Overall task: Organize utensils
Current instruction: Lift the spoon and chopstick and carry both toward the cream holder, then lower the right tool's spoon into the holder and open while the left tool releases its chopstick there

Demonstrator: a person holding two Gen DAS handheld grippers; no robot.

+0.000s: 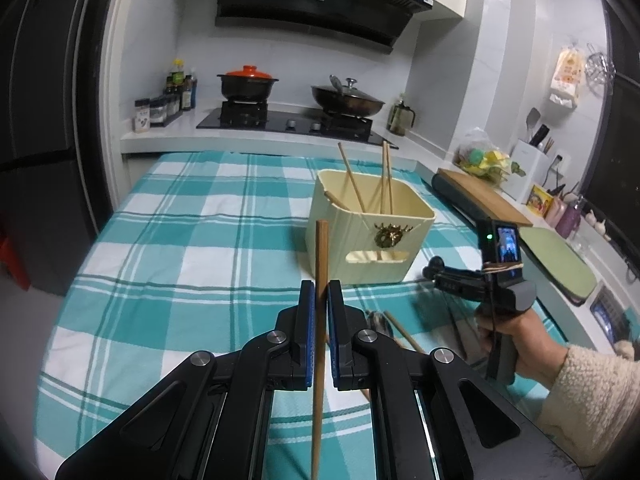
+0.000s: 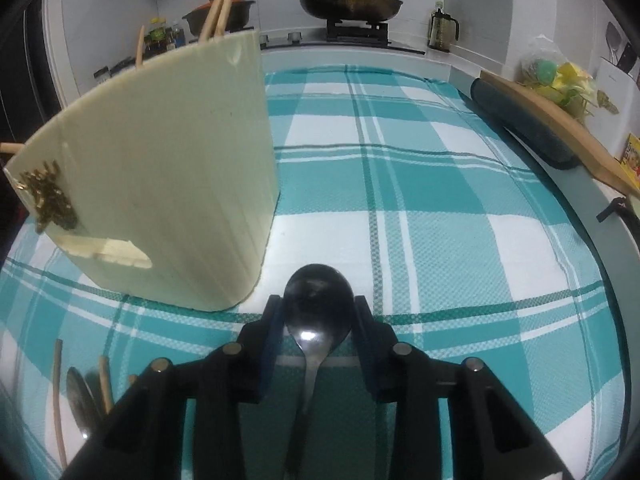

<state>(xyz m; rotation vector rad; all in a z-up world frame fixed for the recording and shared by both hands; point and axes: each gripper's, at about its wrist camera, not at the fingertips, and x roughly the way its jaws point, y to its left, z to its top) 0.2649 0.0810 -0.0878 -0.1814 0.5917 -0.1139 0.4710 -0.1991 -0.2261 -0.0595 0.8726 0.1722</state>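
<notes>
While a teal-checked cloth [image 1: 180,240] covers the counter before the stove [image 1: 288,120], the left gripper [image 1: 320,292] clamps a chopstick [image 1: 320,320]; the right gripper [image 2: 318,312] straddles a spoon [image 2: 318,300], grip uncertain.

Both wrist views face the stove [image 1: 288,120] across the checked cloth [image 1: 180,216]. The left view looks from farther back and higher; the right sits low, close beside the cream holder [image 2: 168,168], which both share.

I see a kitchen: white walls, a black hood [image 1: 320,0] over the stove [image 1: 288,120], a checked cloth [image 1: 180,240] covering the table, counter [image 1: 560,240] along its right edge.
</notes>
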